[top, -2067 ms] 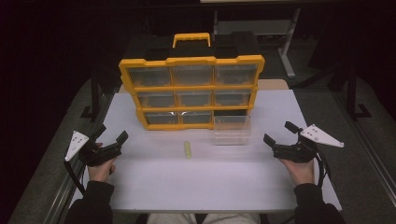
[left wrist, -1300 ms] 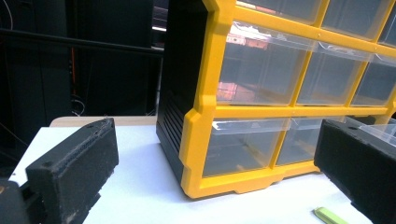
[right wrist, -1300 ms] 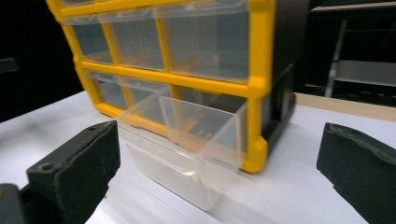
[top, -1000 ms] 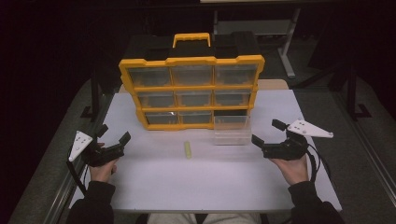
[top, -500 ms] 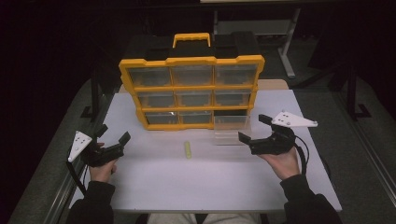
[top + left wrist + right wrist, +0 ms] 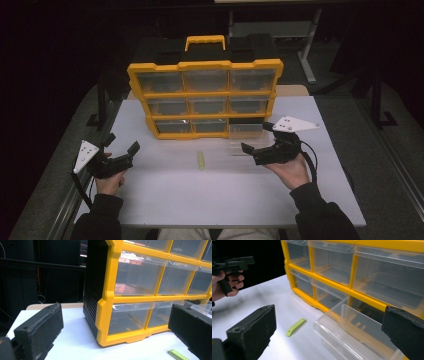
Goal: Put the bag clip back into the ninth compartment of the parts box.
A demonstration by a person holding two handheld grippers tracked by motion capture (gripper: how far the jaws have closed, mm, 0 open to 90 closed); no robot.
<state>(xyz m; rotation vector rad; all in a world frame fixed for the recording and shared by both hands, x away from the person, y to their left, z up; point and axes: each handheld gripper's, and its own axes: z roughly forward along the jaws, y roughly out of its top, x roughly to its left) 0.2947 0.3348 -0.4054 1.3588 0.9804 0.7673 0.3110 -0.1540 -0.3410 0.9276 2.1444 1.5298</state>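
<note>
A yellow and black organizer (image 6: 205,95) with clear drawers stands upright at the back of the white table (image 6: 210,200). Its bottom right drawer (image 6: 243,139) is drawn out toward me, and I cannot tell whether its back is still in the slot. A small yellow-green stick (image 6: 201,160) lies flat in front of the organizer. My right gripper (image 6: 256,137) hangs open right beside the drawer's front, jaws wide on either side of the drawer (image 6: 352,327) in the right gripper view. My left gripper (image 6: 122,144) is open at the table's left, holding nothing.
The organizer has a yellow carry handle (image 6: 205,41) on top. Metal frame legs (image 6: 310,55) and dark floor lie behind the table. The table's left edge (image 6: 80,180) runs close to my left hand. The stick (image 6: 295,327) lies left of the drawer.
My right gripper has moved left and forward from the table's right side up to the drawn-out drawer. The left gripper has barely shifted. Stick and drawer lie as before.
</note>
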